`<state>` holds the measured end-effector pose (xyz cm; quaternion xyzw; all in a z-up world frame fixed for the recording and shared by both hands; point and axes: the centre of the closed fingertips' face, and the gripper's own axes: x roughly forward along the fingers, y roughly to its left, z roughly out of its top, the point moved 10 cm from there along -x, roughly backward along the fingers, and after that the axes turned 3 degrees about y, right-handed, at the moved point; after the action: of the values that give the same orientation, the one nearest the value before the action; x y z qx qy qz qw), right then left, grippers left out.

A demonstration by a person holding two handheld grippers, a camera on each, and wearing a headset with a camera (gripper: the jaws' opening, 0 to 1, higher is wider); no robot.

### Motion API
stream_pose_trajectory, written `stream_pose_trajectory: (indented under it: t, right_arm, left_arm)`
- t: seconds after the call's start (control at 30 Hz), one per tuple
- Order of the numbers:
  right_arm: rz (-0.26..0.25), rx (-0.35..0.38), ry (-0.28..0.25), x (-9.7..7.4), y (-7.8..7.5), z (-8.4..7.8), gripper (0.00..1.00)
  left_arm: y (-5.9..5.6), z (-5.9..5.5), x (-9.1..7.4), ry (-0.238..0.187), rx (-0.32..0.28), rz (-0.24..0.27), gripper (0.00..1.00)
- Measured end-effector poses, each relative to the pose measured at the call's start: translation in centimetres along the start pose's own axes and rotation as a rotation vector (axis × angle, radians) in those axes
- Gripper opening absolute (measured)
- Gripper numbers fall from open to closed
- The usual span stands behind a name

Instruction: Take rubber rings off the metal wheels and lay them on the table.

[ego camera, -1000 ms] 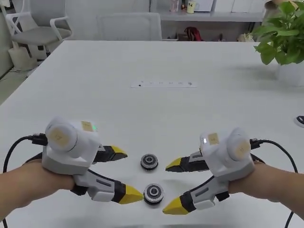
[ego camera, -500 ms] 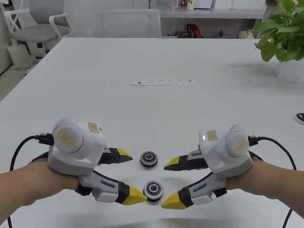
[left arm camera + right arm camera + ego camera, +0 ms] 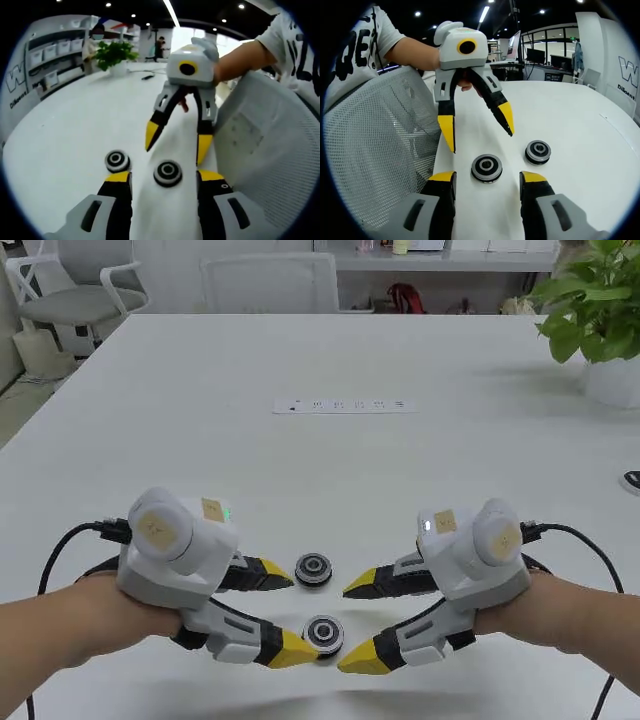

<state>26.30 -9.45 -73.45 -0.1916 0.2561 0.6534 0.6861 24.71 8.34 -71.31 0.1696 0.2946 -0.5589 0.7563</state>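
Two small metal wheels with black rubber rings lie flat on the white table. The near wheel sits between the yellow tips of both grippers; the far wheel lies just beyond it. My left gripper comes in from the left, open, and its own view has the near wheel just ahead of its jaws and the far wheel to the left. My right gripper faces it, open, with the near wheel between its jaw tips and the far wheel to the right. Neither gripper touches a wheel.
A white power strip lies mid-table. A potted plant stands at the far right, and chairs line the far edge. Black cables trail from both grippers. The table's front edge is close behind the near wheel.
My left gripper has moved right and my right gripper slightly left, so their tips now close in around the near wheel. The wheels have stayed put.
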Motion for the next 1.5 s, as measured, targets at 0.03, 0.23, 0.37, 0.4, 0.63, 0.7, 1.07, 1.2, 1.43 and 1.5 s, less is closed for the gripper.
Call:
stream_pose_trajectory:
  t: [0.03, 0.23, 0.37, 0.4, 0.63, 0.7, 1.07, 1.2, 1.43, 1.5]
  right_arm:
    - [0.002, 0.001, 0.000, 0.1, 0.0, 0.0, 0.47]
    - [0.010, 0.001, 0.001, 0.2, 0.1, -0.1, 0.45]
    - [0.010, 0.007, -0.001, 0.2, 0.1, -0.2, 0.45]
    - [0.010, 0.010, -0.003, 0.2, 0.1, -0.2, 0.45]
    - [0.010, 0.012, -0.005, 0.2, 0.1, -0.3, 0.45]
    - [0.015, 0.015, -0.004, 0.2, 0.1, -0.3, 0.45]
    - [0.021, 0.013, 0.003, 0.3, 0.2, -0.5, 0.45]
    - [0.023, 0.011, 0.005, 0.4, 0.2, -0.5, 0.45]
    - [0.026, 0.011, 0.006, 0.4, 0.3, -0.5, 0.44]
    - [0.025, 0.010, 0.006, 0.5, 0.3, -0.5, 0.44]
  left_arm:
    - [0.0, 0.0, 0.1, 0.000, 0.001, -0.004, 0.50]
    - [-0.1, 0.0, 0.6, 0.014, 0.013, -0.014, 0.44]
    - [-0.1, 0.0, 0.9, 0.014, 0.017, -0.020, 0.40]
    - [-0.1, 0.1, 0.9, 0.014, 0.017, -0.024, 0.40]
    - [-0.3, 0.0, 1.4, 0.022, 0.019, -0.035, 0.35]
    - [-0.3, 0.0, 1.5, 0.025, 0.024, -0.040, 0.34]
    - [-0.5, 0.0, 2.1, 0.030, 0.034, -0.044, 0.23]
    - [-0.4, -0.2, 2.3, 0.039, 0.037, -0.039, 0.20]
    - [-0.4, -0.2, 2.5, 0.034, 0.052, -0.024, 0.16]
    - [-0.4, -0.1, 2.6, 0.035, 0.080, -0.003, 0.14]
